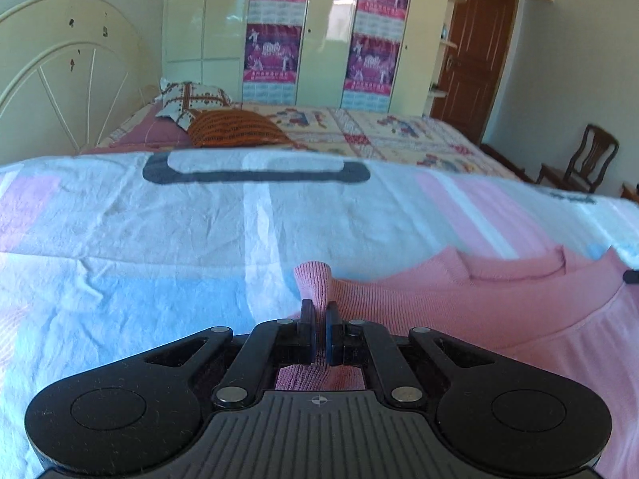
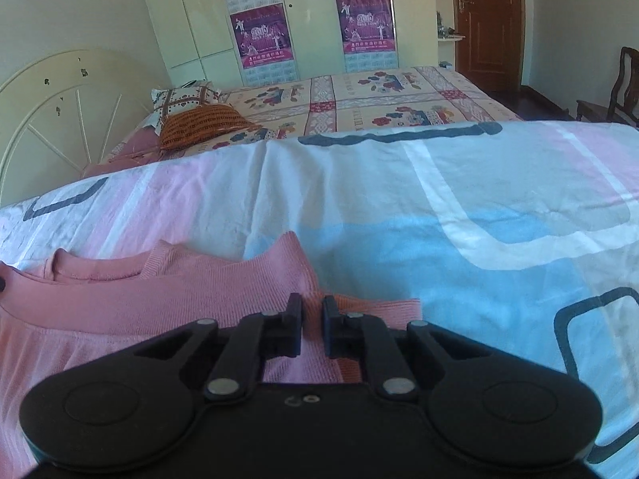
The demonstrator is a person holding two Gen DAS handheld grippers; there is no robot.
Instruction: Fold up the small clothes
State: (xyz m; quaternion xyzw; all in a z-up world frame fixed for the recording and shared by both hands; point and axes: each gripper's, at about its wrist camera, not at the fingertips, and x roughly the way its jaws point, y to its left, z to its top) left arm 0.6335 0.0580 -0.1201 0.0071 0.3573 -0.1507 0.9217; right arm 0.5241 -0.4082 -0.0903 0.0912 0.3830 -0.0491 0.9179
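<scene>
A small pink knit garment lies on the pastel bedsheet. My left gripper is shut on a pinched fold of its left edge, which sticks up between the fingers. In the right wrist view the same garment spreads to the left, with its neckline at the far left. My right gripper sits over the garment's right edge with its jaws a small gap apart; pink fabric lies under and between them, and I cannot tell whether it is pinched.
The sheet has blue, pink and white blocks with dark outlines. Behind it are a quilted bed, an orange cushion, a cream headboard, wardrobes with posters, a brown door and a wooden chair.
</scene>
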